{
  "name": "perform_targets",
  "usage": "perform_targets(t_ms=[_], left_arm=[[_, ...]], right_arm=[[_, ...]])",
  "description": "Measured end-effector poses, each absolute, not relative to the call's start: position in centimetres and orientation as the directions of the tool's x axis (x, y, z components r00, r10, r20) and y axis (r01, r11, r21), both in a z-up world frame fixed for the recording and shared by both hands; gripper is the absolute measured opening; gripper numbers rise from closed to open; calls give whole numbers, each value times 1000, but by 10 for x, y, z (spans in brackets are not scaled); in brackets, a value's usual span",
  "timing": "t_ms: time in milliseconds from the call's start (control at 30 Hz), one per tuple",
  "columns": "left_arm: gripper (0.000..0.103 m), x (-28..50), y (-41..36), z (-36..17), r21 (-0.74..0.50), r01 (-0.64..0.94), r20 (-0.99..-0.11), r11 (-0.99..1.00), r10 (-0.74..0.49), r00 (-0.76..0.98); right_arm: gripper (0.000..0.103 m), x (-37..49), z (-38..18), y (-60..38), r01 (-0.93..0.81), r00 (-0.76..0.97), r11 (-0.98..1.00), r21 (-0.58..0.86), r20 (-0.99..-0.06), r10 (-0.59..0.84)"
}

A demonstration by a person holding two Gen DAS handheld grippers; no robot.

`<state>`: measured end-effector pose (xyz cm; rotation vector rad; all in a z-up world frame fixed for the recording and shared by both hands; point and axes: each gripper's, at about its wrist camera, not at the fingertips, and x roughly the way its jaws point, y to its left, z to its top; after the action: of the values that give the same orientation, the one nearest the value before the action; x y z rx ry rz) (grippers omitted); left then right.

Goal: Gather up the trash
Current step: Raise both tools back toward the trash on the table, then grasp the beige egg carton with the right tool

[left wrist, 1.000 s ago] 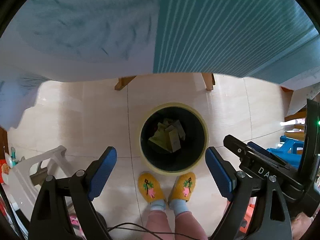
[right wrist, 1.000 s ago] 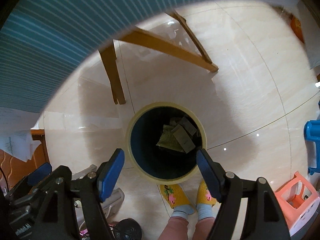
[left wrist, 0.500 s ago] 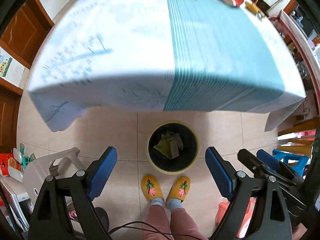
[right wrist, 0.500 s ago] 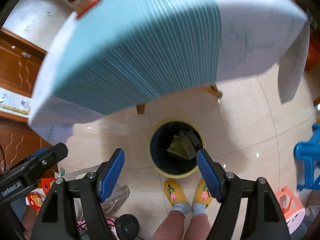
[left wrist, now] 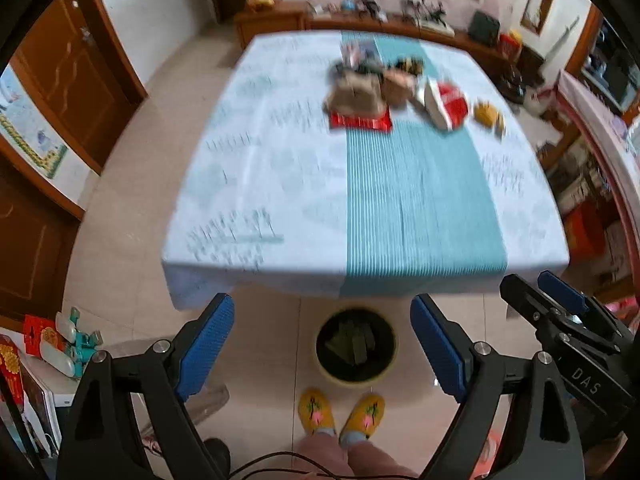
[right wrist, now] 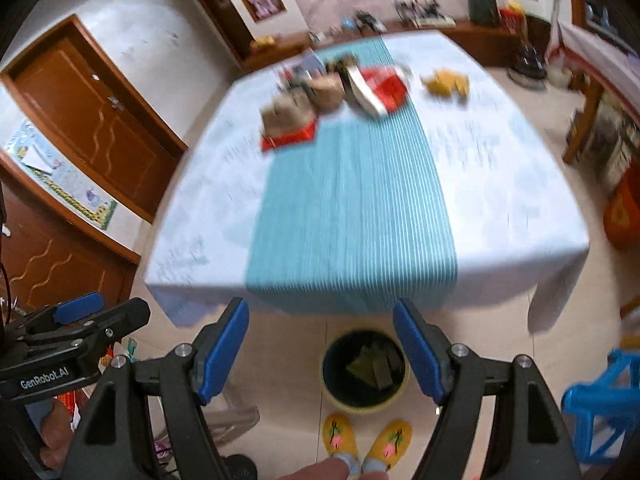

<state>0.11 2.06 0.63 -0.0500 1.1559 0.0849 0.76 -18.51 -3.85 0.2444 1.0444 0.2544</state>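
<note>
round bin (left wrist: 356,374) upright, mouth up, between gaping left tongs (left wrist: 322,346).

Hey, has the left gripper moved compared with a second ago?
Yes. The left gripper has risen: the trash bin between its open jaws looks smaller, and the tabletop, earlier overhead, now lies below.
</note>
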Motion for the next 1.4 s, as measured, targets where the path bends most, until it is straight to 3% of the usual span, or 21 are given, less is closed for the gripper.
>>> perform_targets(t_ms=[333, 600, 900, 1400], left_arm=[[89, 23, 22, 65, 45, -153, -837, 987, 121, 534], [88, 68, 35, 55, 66, -127, -847, 990, 123, 517], [86, 167, 82, 11, 65, -46, -889, 997, 79, 451], [86, 304, 142, -63, 28, 138, -937, 990, -22, 350]], right_arm=[[75, 50, 21, -180, -219, 541, 935, 278, -763, 353], [75, 94, 34, -162, -229, 569, 934, 273, -741, 356], [75, 177, 9, -121, -127, 542, 956, 266, -788, 291], [75, 335, -84, -47, 96, 412, 984, 152, -906, 100]])
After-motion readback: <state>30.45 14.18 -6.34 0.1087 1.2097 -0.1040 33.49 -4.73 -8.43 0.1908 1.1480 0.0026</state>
